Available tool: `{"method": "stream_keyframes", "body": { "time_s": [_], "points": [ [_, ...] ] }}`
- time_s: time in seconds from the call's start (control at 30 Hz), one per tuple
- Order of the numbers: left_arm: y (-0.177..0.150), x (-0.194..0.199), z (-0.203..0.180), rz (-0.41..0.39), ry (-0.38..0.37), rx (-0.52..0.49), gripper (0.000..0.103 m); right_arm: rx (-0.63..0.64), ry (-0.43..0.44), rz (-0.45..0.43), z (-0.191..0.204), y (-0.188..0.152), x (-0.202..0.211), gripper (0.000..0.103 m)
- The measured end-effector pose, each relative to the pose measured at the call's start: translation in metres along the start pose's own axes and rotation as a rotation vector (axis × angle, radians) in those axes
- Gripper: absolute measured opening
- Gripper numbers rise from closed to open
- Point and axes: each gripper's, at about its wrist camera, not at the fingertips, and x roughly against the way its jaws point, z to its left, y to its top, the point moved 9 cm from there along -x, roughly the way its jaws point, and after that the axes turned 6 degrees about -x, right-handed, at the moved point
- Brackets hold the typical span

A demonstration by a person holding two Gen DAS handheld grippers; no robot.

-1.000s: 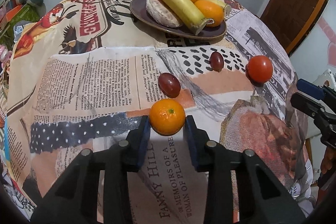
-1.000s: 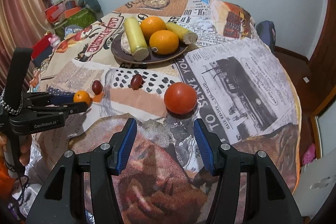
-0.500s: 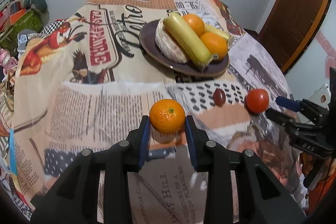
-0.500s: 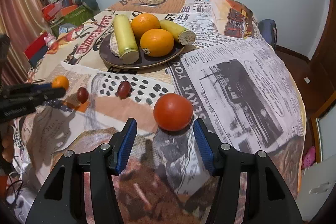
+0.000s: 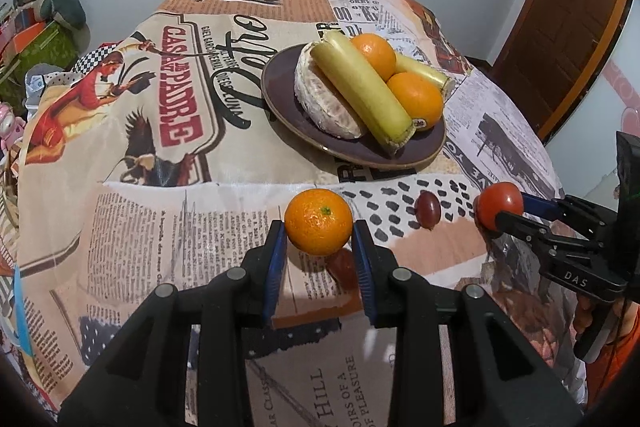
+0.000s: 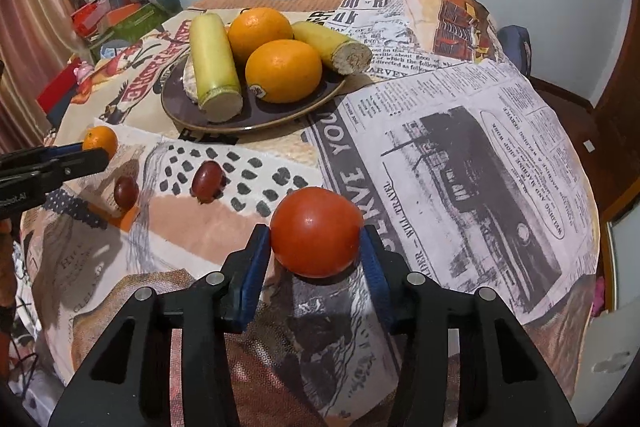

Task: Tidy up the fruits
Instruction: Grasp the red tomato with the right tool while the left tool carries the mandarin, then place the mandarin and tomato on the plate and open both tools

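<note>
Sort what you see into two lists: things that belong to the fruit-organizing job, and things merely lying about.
Job: small orange in left gripper; tomato between right gripper pads; two grapes; fruit plate.
Lying about: clutter beside table; wooden door.

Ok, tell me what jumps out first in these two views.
Each gripper has a fruit between its pads: the left gripper grips a mandarin, and the right gripper has just been closing around a tomato. Behind them, a plate holds oranges and bananas; two grapes lie on the cloth.
</note>
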Motion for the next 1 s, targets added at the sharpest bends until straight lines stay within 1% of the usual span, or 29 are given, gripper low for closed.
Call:
{"method": "stream_keyframes", "body": {
  "time_s": [0.23,0.57,0.8,1.0],
  "points": [
    [0.015,0.003,0.003,-0.028,0.0,-0.004,0.033,-0.006,0.025,-0.035,0.008,0.013,0.006,0.041],
    [0.048,-0.007,0.009,-0.061,0.006,-0.02,0.033,0.012,0.074,-0.121,0.027,0.061,0.011,0.041],
    [0.079,-0.019,0.021,-0.092,0.023,-0.028,0.033,0.041,0.1,-0.168,0.042,0.094,0.004,0.041],
    [0.098,-0.032,0.035,-0.101,0.033,-0.023,0.033,0.066,0.11,-0.197,0.054,0.12,-0.007,0.041]
  ]
}}
